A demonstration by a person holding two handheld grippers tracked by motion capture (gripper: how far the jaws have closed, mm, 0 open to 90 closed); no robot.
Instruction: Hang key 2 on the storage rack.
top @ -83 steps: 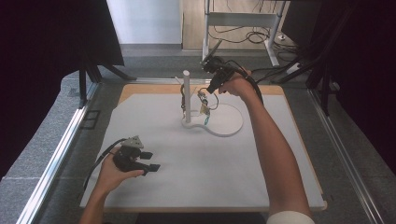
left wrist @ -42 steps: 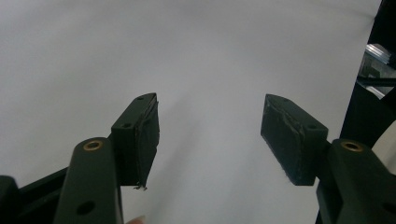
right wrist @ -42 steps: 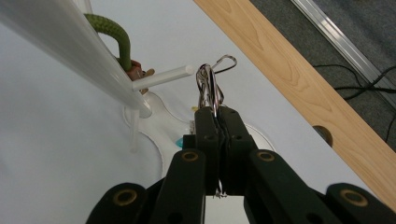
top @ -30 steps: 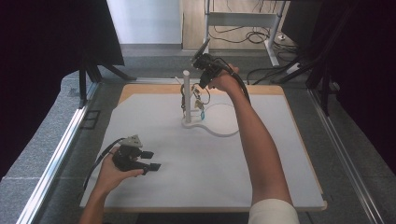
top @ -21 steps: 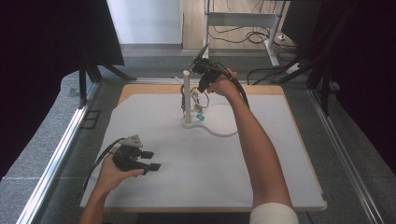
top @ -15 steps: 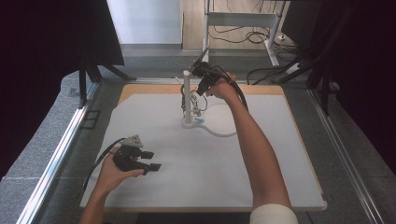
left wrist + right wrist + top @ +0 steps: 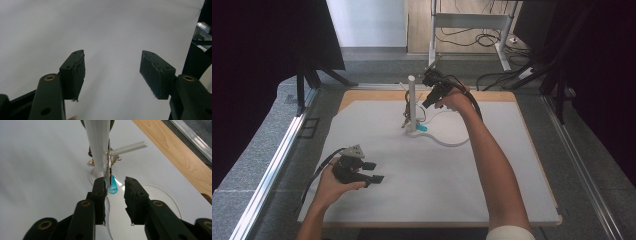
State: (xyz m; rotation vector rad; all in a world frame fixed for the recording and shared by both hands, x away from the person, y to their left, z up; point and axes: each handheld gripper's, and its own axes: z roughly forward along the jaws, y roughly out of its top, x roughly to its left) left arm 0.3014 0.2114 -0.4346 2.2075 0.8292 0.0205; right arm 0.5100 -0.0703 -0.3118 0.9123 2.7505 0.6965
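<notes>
A white stand [image 7: 411, 100] with a tall post [image 7: 97, 145] and a side peg [image 7: 127, 147] rises at the far middle of the white mat. From the peg hangs a thin chain [image 7: 108, 165] with a blue drop pendant [image 7: 112, 187], seen too as the blue drop [image 7: 421, 128] by the stand's foot. My right gripper [image 7: 114, 180] is close to the post, at its right [image 7: 430, 94]. Its jaws have just been opening; the chain runs beside the left pad and neither pad presses on it. My left gripper [image 7: 374, 171] rests open and empty [image 7: 112, 53] on the mat, near left.
Other small trinkets [image 7: 406, 120] hang low on the stand. A flat white round plate [image 7: 452, 142] lies just right of its base. The wooden table edge [image 7: 180, 157] runs behind the stand. Black frames and cables stand beyond the table.
My right gripper has come in from the right toward the post and dipped a little. The left hand has stayed put.
</notes>
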